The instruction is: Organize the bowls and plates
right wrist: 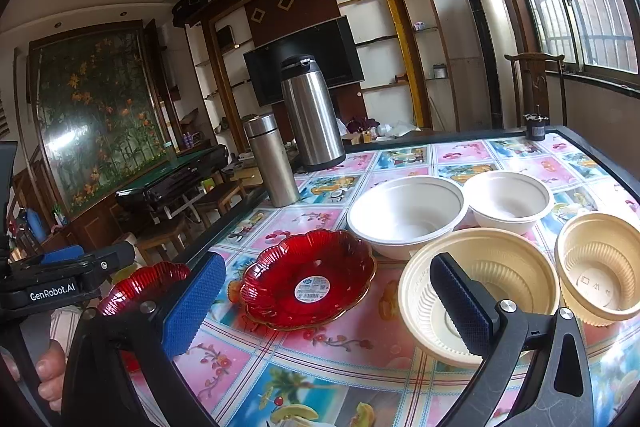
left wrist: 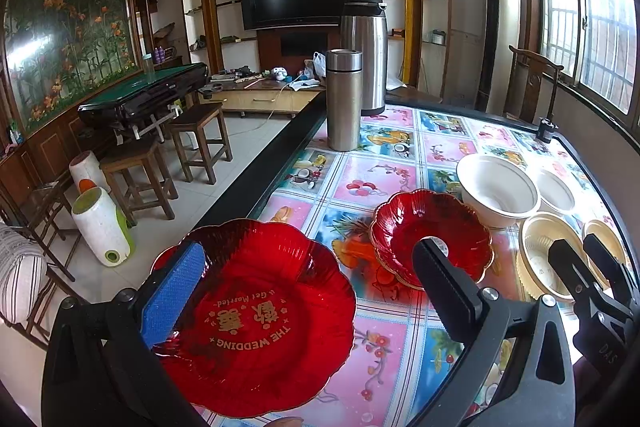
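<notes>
We hold the left gripper (left wrist: 308,267) with fingers (left wrist: 176,295) spread wide; our right gripper (right wrist: 328,299) is likewise gaping, fingers (right wrist: 460,307) apart, both angled forward and down.

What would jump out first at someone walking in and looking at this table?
Most striking is the large red plate with gold wedding lettering, lying between the open fingers of the left gripper at the table's near edge. Beside it a smaller red flower-shaped dish rests on the bright fruit-patterned tablecloth, with white bowls and cream bowls to its right. Two steel flasks stand upright at the far side.
</notes>
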A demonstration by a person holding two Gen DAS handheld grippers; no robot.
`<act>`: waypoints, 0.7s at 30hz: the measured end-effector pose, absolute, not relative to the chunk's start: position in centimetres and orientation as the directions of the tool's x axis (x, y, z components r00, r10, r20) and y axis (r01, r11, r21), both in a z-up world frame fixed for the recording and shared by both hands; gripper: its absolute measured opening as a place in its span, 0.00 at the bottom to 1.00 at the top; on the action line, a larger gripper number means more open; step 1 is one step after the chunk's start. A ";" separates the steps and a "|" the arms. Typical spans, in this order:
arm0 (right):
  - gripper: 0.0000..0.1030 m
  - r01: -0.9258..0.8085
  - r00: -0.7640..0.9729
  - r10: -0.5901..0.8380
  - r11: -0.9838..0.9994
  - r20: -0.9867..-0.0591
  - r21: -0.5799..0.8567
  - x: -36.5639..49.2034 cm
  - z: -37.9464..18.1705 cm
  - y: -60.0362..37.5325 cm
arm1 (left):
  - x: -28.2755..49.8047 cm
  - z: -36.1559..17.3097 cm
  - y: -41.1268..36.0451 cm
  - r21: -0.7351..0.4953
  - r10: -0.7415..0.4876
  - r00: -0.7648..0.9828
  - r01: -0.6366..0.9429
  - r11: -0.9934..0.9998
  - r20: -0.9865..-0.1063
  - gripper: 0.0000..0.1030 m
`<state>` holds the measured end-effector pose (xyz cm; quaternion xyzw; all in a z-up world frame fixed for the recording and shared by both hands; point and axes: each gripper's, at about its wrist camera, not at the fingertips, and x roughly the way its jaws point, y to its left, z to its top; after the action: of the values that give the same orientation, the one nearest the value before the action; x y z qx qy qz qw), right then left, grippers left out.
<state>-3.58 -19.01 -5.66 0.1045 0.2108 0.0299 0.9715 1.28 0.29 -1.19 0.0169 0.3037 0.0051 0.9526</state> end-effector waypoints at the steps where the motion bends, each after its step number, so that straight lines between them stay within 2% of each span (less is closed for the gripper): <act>1: 1.00 -0.014 0.909 0.103 0.976 -0.405 0.216 -3.6 -5.7 -19.0 | 1.3 -1.2 0.3 0.035 0.020 0.816 0.001 0.999 -0.578 1.00; 11: 1.00 -0.011 0.902 0.105 0.975 -0.418 0.221 -3.2 -5.9 -19.2 | 1.7 -1.5 0.1 0.024 0.021 0.826 -0.009 1.000 -0.563 1.00; 21: 1.00 0.050 0.907 0.050 0.973 -0.417 0.225 -3.5 -5.9 -20.0 | 1.9 -4.9 -3.3 0.096 0.059 0.908 -0.021 0.995 -0.414 1.00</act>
<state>-3.45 -20.03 -5.92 0.1163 0.2152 -0.0002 0.9696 1.87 -3.33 -4.92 0.0445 0.2133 0.0206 0.9758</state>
